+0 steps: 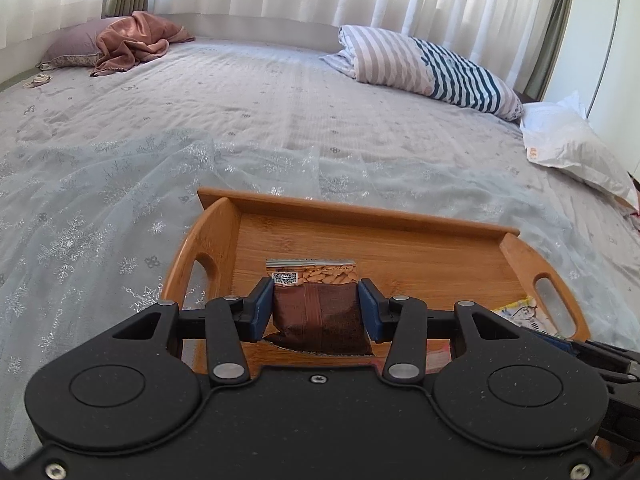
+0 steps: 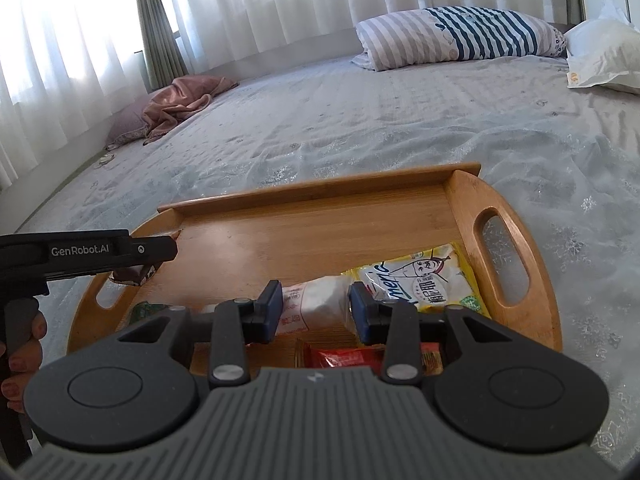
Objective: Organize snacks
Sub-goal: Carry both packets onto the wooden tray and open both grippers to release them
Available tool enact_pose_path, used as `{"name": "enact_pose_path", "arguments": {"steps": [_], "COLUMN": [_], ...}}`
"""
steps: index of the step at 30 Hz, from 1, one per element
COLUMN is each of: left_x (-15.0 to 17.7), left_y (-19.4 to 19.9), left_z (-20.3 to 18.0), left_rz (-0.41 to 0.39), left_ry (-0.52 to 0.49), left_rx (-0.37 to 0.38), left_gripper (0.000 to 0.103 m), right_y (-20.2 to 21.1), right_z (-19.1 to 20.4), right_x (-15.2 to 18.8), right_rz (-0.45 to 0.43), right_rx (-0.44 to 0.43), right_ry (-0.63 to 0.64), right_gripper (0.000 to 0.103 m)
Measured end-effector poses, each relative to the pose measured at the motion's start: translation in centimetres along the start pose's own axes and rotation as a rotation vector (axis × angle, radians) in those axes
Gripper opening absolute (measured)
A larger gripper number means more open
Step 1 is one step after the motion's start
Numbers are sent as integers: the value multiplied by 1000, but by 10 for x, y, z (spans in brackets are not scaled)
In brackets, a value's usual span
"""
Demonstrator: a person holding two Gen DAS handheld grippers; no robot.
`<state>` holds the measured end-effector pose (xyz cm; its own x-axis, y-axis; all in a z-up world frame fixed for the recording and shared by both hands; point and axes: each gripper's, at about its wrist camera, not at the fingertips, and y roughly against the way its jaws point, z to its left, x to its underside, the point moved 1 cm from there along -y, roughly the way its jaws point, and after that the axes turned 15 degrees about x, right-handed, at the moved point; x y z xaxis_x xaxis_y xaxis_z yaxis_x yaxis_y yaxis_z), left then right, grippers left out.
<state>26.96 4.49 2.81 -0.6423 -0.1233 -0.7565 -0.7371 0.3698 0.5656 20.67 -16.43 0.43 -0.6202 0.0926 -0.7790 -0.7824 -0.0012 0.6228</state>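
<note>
A wooden tray (image 1: 360, 210) with cut-out handles lies on the bed. My left gripper (image 1: 316, 284) is shut on a brown nut packet (image 1: 318, 312), its blue pads pressing both sides, over the tray's left half. In the right wrist view my right gripper (image 2: 314, 288) is shut on a white packet with red print (image 2: 316, 308) above the tray (image 2: 320, 190). A yellow and white packet (image 2: 424, 280) lies flat by the right handle, and a red packet (image 2: 344, 358) lies nearer me. The left gripper's side shows at the left, with the brown packet (image 2: 132, 274) under its tip.
The tray rests on a sheer snowflake cloth (image 1: 100, 220) over a grey bedspread. A striped folded quilt (image 1: 432, 64), a white plastic bag (image 1: 568, 144) and a pink cloth on a pillow (image 1: 132, 40) lie far back. A person's hand (image 2: 24, 356) grips the left handle.
</note>
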Motion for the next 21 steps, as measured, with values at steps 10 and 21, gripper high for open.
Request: {"name": "enact_pose_path", "arguments": {"steps": [10, 21], "left_x": [13, 28], "left_y": [-9, 3], "left_z": [-4, -9], "left_rz": [38, 66], "left_ry": [-39, -49], "left_rx": [-14, -17], "left_gripper": [43, 44], "right_y": [-1, 6], "right_z": [4, 8], "right_x": [6, 11], "right_rz": [-7, -21], "right_rx": [16, 19], "right_ry": [52, 98], "right_gripper": [42, 42]}}
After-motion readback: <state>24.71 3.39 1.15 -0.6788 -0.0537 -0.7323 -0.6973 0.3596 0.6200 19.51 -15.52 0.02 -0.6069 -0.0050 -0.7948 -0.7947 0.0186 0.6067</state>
